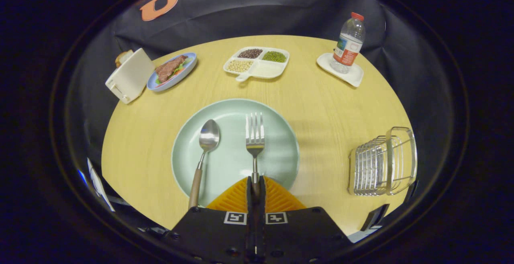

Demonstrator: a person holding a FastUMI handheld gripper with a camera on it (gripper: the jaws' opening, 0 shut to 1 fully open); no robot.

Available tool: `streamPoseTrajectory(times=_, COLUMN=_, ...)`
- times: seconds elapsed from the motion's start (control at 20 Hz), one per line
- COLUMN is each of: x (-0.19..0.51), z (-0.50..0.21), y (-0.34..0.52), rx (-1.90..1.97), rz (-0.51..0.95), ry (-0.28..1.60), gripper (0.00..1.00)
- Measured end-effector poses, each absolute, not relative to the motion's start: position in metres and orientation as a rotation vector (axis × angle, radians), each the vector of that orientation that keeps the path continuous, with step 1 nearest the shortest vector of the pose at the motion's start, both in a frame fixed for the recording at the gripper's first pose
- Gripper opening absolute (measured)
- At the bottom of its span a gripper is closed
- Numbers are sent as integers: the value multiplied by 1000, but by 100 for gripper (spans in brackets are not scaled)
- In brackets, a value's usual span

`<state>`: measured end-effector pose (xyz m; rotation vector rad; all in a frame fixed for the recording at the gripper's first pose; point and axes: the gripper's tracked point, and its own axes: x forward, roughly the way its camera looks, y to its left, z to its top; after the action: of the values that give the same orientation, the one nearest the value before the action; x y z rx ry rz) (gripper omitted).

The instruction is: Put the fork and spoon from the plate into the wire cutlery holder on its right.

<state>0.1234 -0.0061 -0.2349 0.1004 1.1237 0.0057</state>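
A pale green plate (277, 135) lies on the wooden table just ahead of my fingers. On it lie a spoon (208, 135) with a wooden handle on the left and a metal fork (255, 135) on the right, tines pointing away. My gripper (255, 184) is shut on the fork's handle; both orange fingers (237, 197) press against it at the plate's near rim. The spoon's handle runs off the plate beside my left finger. The wire cutlery holder (381, 161) stands to the right of the plate, near the table's edge.
At the back of the table stand a white toaster (129, 76), a blue plate with meat (172, 71), a divided white dish of beans (258, 61) and a water bottle (349, 41) on a white coaster (353, 77). Bare wood separates plate and holder.
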Motion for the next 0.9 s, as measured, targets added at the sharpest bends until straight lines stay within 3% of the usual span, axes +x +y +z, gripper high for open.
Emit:
streamPoseTrajectory(times=0.6, x=83, z=-156, y=-103, rx=145, rz=-63, ry=983, gripper=2)
streamPoseTrajectory(times=0.9, x=58, z=-165, y=-165, rx=213, rz=-174, ry=1009, gripper=2)
